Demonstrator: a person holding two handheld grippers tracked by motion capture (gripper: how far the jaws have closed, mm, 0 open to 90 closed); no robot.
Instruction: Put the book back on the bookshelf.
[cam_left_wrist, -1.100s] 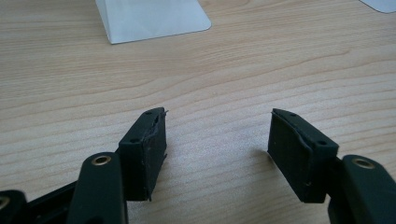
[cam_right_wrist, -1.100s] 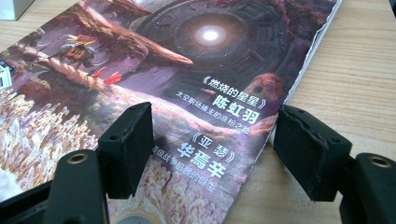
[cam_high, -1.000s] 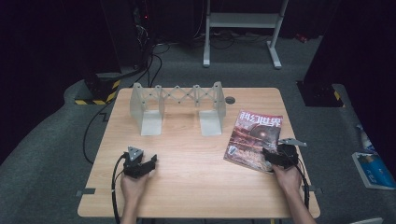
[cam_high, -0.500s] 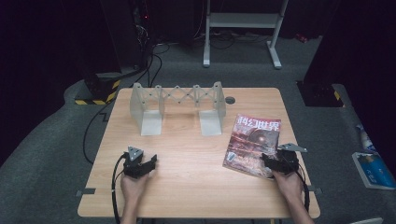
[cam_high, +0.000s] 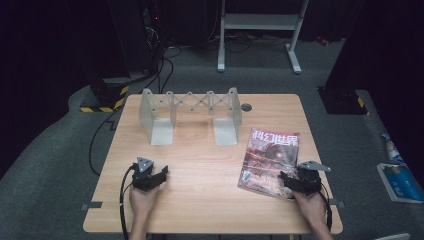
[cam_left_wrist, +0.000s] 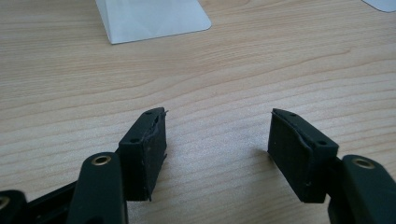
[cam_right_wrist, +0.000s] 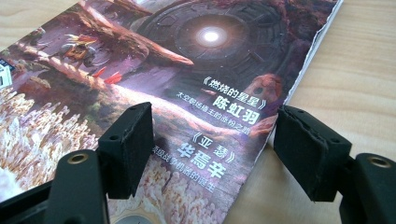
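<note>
Reaching for a magazine corner at the lower right of the worktop.

High view: magazine (cam_high: 270, 160) flat at right of centre on the worktop (cam_high: 200, 165), slightly skewed, dark glossy cover with red and white title lettering; right hand-held gripper (cam_high: 292, 183) over its near corner; left hand-held gripper (cam_high: 155, 177) at lower left, well apart from it; grey folding rack (cam_high: 190, 112) toward the top edge. Left gripper view: jaws wide apart over bare wood, nothing between them. Right gripper view: jaws open and empty, one over the cover (cam_right_wrist: 187, 79), the other just off the ragged right edge on bare wood. Best done, probably, by lowering one jaw under that edge, closing on several pages rather than the cover alone, and lifting slowly to avoid tearing.
</note>
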